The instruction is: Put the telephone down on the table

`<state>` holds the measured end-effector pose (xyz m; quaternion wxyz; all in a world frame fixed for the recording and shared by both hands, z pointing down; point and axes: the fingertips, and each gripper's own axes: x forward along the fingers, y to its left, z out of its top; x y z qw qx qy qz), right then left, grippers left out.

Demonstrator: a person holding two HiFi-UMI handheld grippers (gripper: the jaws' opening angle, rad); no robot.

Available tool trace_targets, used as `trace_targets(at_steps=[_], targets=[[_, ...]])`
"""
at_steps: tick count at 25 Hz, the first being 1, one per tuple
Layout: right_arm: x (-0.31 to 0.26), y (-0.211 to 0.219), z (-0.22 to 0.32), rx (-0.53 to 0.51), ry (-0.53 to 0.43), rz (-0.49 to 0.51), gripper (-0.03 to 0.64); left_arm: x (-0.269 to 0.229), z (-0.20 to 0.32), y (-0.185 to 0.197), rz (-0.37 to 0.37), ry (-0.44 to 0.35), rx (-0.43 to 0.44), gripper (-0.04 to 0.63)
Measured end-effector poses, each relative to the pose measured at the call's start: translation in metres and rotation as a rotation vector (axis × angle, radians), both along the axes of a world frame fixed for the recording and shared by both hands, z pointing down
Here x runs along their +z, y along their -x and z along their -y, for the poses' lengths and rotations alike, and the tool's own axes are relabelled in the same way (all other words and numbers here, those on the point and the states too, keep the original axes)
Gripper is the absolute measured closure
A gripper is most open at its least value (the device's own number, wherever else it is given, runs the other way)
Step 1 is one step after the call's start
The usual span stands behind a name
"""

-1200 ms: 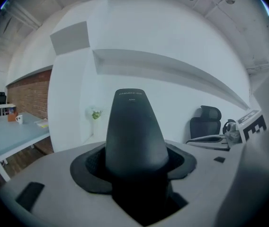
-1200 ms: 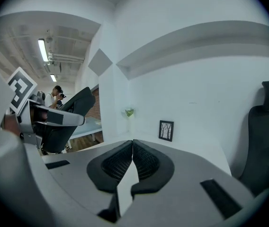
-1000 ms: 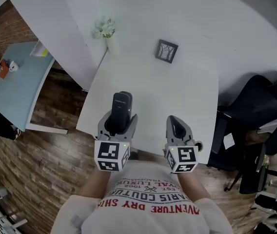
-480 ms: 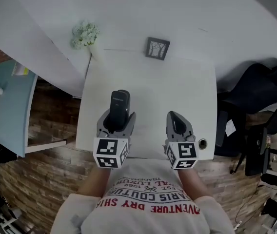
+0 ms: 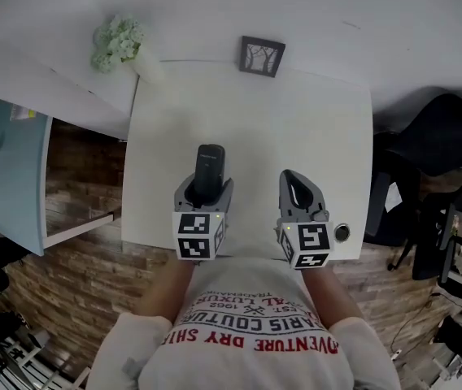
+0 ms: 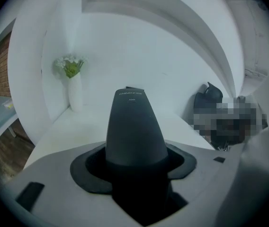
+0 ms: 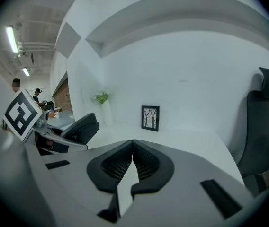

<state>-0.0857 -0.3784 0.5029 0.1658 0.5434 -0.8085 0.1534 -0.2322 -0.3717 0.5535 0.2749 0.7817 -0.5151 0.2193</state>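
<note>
- Over the near half of the white counter (image 5: 312, 120), the left claw (image 5: 205, 192) grips a dark telephone (image 5: 209, 167). Its jaws stand fairly wide and press against the handset's lower sides.
- Seen from the head view, the telephone lies lengthwise away from the person. Its upper end sticks out well past the jaw tips toward the wall.
- From the left claw's own view, the handset fills the gap between the dark pads. It tapers to a rounded top with pale print too small to read.
- Whether the telephone touches the counter I cannot tell; the head view only places it above the surface.
- The right claw (image 5: 294, 184) sits near the left one, also over the counter's near edge. Its jaws are pressed together at the tips with nothing between them.
- Both claws are close in front of the person's printed shirt (image 5: 251, 331).
- At the counter's far left corner a white vase (image 5: 148, 66) of pale green flowers stands against the wall.
- A small dark picture frame (image 5: 262, 55) stands at the far edge, near the middle and well apart from the telephone.
- A round metal fitting (image 5: 342, 232) sits in the counter's near right corner, just right of the right claw.
- A black chair (image 5: 438, 145) stands off the counter's right side.
- A pale blue table (image 5: 7, 177) stands off the left side, over a wooden floor (image 5: 76, 242).
</note>
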Motion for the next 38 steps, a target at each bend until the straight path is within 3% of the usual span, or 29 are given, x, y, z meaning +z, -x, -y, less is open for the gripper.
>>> trace_targets(at_steps=[13, 29, 34, 38], targets=[[0.059, -0.021, 0.01, 0.003, 0.131, 0.016, 0.592, 0.101, 0.026, -0.026, 0.113, 0.209, -0.012, 0.296], [0.075, -0.026, 0.008, 0.009, 0.21, 0.085, 0.592, 0.134, 0.023, -0.043, 0.226, 0.354, 0.037, 0.296], [0.075, -0.024, 0.009, 0.006, 0.218, 0.099, 0.592, 0.132, 0.022, -0.047, 0.205, 0.358, 0.053, 0.291], [0.074, -0.025, 0.01, 0.012, 0.217, 0.102, 0.592, 0.131, 0.021, -0.055, 0.171, 0.365, 0.091, 0.234]])
